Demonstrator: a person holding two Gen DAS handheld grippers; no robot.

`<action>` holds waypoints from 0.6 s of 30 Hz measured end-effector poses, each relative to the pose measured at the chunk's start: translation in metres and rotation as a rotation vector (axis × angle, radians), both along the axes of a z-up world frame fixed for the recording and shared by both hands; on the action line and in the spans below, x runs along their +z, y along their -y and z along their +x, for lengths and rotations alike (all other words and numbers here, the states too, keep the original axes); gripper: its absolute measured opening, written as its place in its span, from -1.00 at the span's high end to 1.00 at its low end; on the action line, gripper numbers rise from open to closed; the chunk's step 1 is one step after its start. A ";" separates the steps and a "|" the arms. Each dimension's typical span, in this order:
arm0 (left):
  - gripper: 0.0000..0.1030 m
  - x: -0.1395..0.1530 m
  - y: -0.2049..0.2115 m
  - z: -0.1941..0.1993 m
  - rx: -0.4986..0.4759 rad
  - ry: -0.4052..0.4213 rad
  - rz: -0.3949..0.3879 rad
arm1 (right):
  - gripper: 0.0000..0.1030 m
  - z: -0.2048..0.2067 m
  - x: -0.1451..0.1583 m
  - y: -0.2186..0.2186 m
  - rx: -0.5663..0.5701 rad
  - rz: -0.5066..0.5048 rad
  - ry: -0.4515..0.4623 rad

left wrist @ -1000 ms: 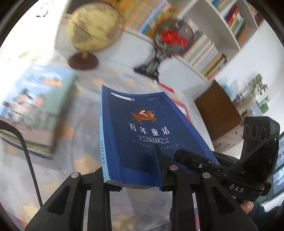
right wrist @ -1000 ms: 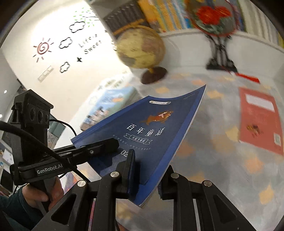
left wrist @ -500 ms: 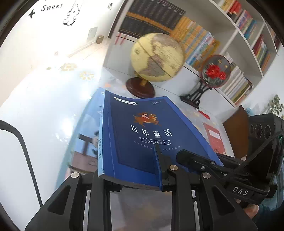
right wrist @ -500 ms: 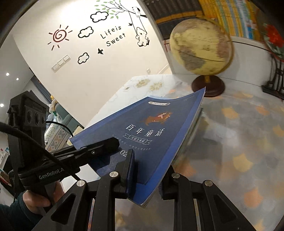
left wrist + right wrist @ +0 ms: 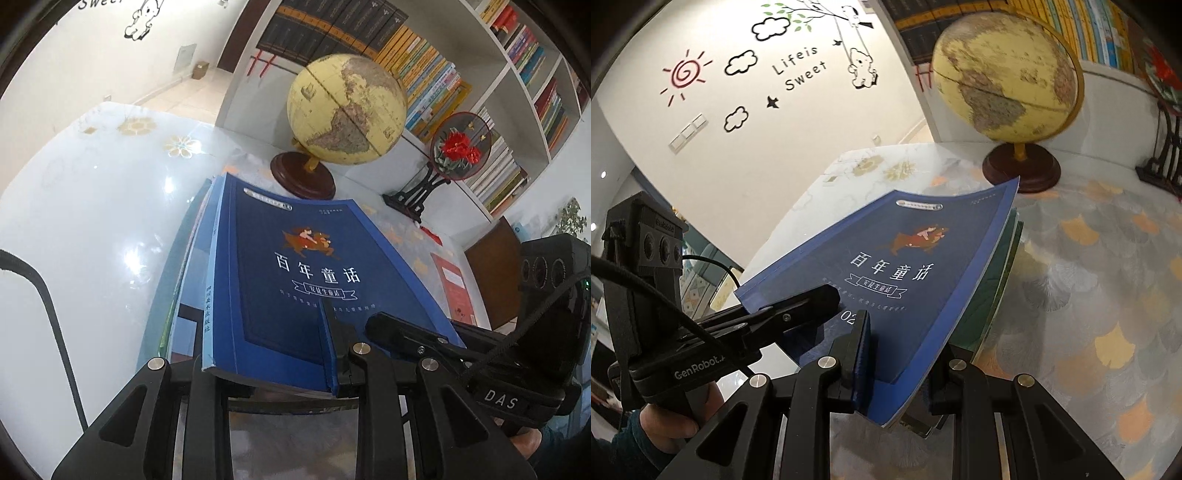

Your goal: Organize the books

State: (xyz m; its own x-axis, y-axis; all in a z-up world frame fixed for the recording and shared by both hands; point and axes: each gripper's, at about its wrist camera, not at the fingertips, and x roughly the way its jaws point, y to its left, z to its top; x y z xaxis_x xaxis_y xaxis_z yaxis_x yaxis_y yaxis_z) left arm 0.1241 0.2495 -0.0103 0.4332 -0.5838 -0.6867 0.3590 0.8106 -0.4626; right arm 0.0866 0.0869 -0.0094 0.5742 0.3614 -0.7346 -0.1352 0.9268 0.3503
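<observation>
Both claws, left claw (image 5: 280,373) and right claw (image 5: 897,373), clamped on blue book (image 5: 295,273), above stack (image 5: 184,266) near surface (image 5: 92,221) edge. Next, probably: lower flat, align edges, release.

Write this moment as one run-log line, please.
step: stacking | left gripper: shut on dark blue paperback book | right gripper: shut on same book | below: pile of books

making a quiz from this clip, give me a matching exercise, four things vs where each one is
Things:
1. blue book
2. globe
3. red flower fan
4. red booklet

Places:
A. upright on a black stand by the shelf
B. flat on the table, right of the blue book
C. on a round wooden base behind the blue book
D. clamped by both grippers above a book stack

Pairs: 1-D, 2-C, 3-A, 4-B
</observation>
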 end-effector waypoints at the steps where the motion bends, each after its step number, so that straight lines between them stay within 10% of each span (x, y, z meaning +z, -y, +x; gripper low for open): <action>1: 0.51 -0.003 0.000 0.000 -0.001 -0.012 0.001 | 0.57 0.000 -0.003 0.001 -0.008 0.006 -0.007; 12: 0.42 -0.026 -0.020 0.001 0.067 -0.084 0.030 | 0.56 0.001 -0.031 0.003 -0.062 0.053 -0.083; 18: 0.41 -0.002 -0.044 -0.016 0.197 0.026 0.133 | 0.54 0.006 -0.042 -0.002 -0.045 0.020 -0.110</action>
State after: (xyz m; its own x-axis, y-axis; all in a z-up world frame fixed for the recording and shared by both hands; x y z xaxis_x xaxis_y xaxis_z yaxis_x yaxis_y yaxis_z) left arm 0.1085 0.2938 -0.0126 0.5486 -0.3914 -0.7388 0.1979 0.9193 -0.3401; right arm 0.0922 0.0891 -0.0511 0.5061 0.3527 -0.7871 -0.0533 0.9236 0.3796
